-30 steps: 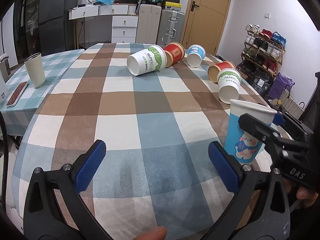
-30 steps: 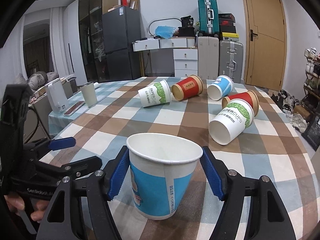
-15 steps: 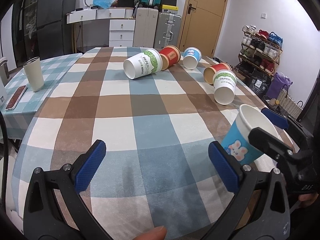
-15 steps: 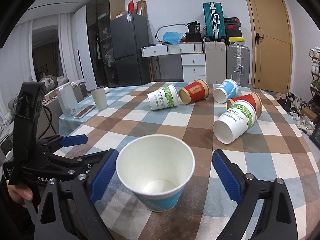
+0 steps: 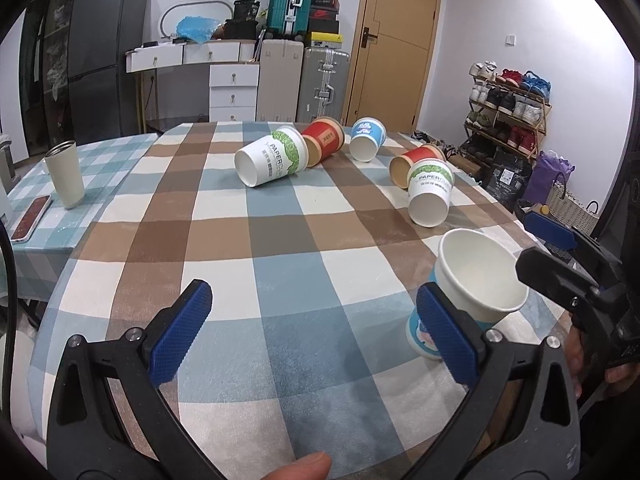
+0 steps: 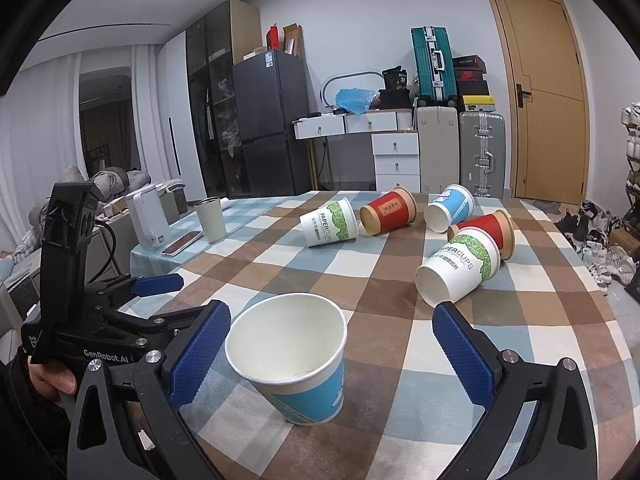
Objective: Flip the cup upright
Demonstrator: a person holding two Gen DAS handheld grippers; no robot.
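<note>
Right gripper [image 6: 332,356] is now standing wide open with nothing in it: a second ago its pads were pinching the blue cup [image 6: 294,360], half a second ago they were spreading, and now both are sitting clear of the cup wall, the left pad close beside it, the right one well apart. Blue cup is resting mouth-up on the near right part of the tabletop [image 5: 280,280], so I'm reading this one as flipped and released. It's looking tilted in both views; could be fisheye, can't tell if it's fully settled. Left gripper [image 5: 316,332] is hanging wide open and empty over the near tabletop, as it was a second ago. Five more cups are lying on their sides further back, nearest being the green-print cup [image 6: 460,272], likely next. Hard to see: the blue cup's base is partly hidden behind the left gripper's right pad in the left view, and the red cup [image 6: 486,228] is mostly covered by the green-print one
</note>
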